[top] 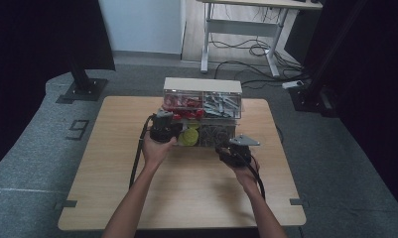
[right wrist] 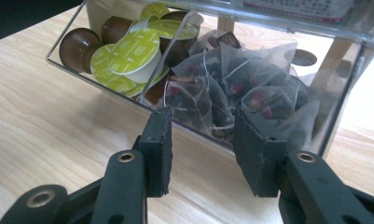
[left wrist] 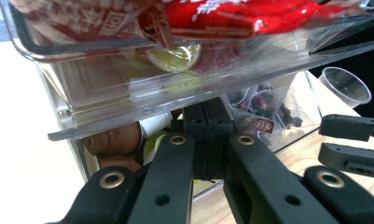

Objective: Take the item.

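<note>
A clear two-tier organizer stands at the back middle of the wooden table. Its upper drawer is slid out and holds red packets. My left gripper is shut, its tips tucked just under that drawer's front edge; I see nothing clamped between them. The lower drawer holds green-lidded brown capsules and mesh tea bags. My right gripper is open, its pads close in front of the tea-bag compartment's clear wall, with nothing between them.
A small clear plastic cup stands to the right of the organizer. The right gripper also appears at the right of the left gripper view. Bare tabletop stretches in front of the box. Beyond the table are a desk frame and floor cables.
</note>
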The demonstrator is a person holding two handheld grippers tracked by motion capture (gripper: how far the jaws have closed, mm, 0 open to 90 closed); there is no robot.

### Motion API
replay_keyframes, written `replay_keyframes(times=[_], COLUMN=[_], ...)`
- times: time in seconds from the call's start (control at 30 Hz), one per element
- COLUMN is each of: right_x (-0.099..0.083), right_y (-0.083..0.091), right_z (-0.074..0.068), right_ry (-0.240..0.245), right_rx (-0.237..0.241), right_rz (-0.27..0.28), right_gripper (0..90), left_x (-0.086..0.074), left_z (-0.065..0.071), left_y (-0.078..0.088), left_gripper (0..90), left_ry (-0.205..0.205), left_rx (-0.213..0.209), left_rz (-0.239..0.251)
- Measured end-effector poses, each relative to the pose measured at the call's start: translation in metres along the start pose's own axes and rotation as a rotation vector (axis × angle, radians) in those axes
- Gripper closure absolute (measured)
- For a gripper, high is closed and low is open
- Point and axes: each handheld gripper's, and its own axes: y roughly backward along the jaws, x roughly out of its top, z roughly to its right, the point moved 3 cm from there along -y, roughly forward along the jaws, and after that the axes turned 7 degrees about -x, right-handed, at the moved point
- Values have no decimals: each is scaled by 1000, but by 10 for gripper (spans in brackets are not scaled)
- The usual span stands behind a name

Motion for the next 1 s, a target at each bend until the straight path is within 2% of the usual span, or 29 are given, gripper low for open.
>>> replay_keyframes(times=[0.33, 1.0], right_x=[5, 6], right_y=[-11, -33], right_z=[1, 1], right_ry=[-3, -21], right_rx=[-22, -18], right_rz=[-14, -26], right_gripper=[562, 578], left_x=[0, 0], left_z=[1, 0], left_y=[-2, -4], left_gripper=[900, 900], left_ry=[2, 1], left_rx=[-9, -7], left_rz=[-2, -6])
